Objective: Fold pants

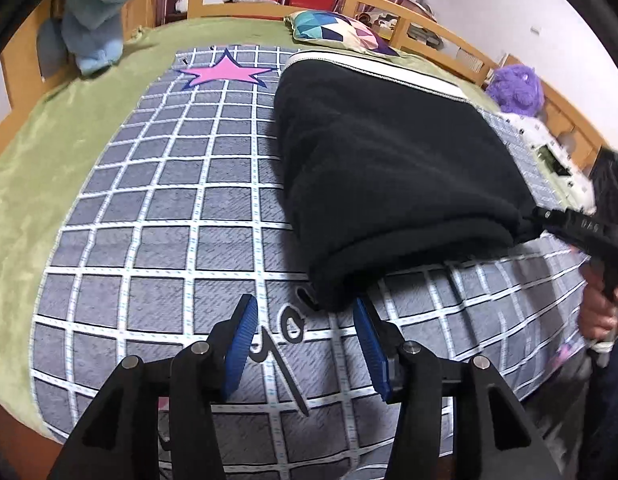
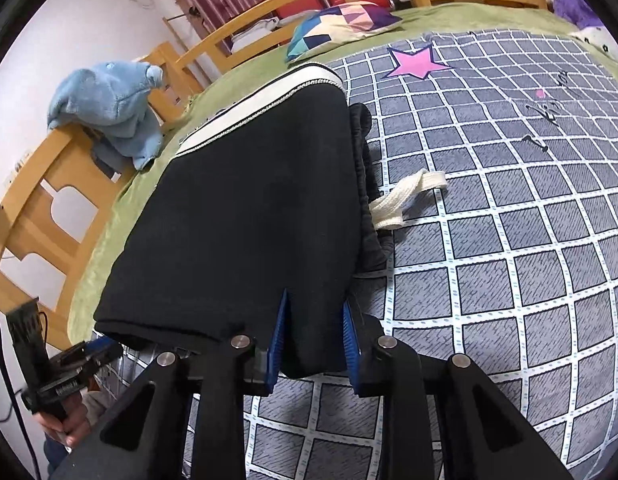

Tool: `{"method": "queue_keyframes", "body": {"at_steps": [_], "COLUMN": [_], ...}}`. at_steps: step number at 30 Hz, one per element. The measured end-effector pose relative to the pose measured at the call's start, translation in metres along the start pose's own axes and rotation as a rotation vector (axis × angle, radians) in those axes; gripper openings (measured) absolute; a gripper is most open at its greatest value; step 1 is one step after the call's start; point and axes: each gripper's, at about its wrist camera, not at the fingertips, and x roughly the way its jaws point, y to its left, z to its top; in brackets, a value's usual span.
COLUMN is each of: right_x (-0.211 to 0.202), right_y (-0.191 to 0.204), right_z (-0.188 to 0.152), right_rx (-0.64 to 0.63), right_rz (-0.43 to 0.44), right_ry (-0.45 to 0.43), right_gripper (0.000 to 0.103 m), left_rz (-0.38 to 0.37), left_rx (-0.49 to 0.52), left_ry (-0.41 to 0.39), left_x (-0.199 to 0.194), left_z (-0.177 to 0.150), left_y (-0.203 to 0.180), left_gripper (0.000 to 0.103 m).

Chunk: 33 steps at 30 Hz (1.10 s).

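The black pants (image 1: 389, 168) lie folded on a grey checked blanket (image 1: 157, 208), with a white side stripe (image 1: 373, 70) along the far edge. My left gripper (image 1: 305, 320) is open and empty, just in front of the pants' near left corner. My right gripper (image 2: 313, 320) has its blue pads (image 2: 279, 336) around the near right corner of the pants (image 2: 245, 208), with fabric between them. A cream drawstring (image 2: 405, 196) sticks out from the waistband at the right. The right gripper also shows at the right edge of the left wrist view (image 1: 541, 216).
The blanket lies on a green bed cover (image 1: 33, 184) inside a wooden bed frame (image 2: 33, 184). A blue plush toy (image 2: 109, 108), a colourful pillow (image 1: 341, 30) and a purple plush (image 1: 517, 88) sit at the bed's edges. A pink star (image 1: 225, 72) marks the blanket.
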Motion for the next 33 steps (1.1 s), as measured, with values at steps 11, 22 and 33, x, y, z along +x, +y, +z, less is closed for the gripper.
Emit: {"method": "queue_keyframes", "body": {"at_steps": [11,22,33], "right_x": [0.004,-0.027,0.021], "right_y": [0.005,0.020,0.032], "right_z": [-0.004,0.011,0.005], "right_rx": [-0.003,-0.098,-0.311], "right_rz": [-0.030,-0.037,-0.234], "right_ry": [-0.007,-0.093,-0.131], "right_gripper": [0.027,0.029,0.028], "left_rz": [0.015,0.023,0.038], "left_rx": [-0.007,0.020,0.040], "left_ry": [-0.026,-0.078,-0.083], "left_x": [0.020,-0.035,0.024], "left_z": [0.026,0.034,0.060], "left_y": [-0.011,-0.005,-0.041], "left_gripper": [0.011,0.033,0.051]}}
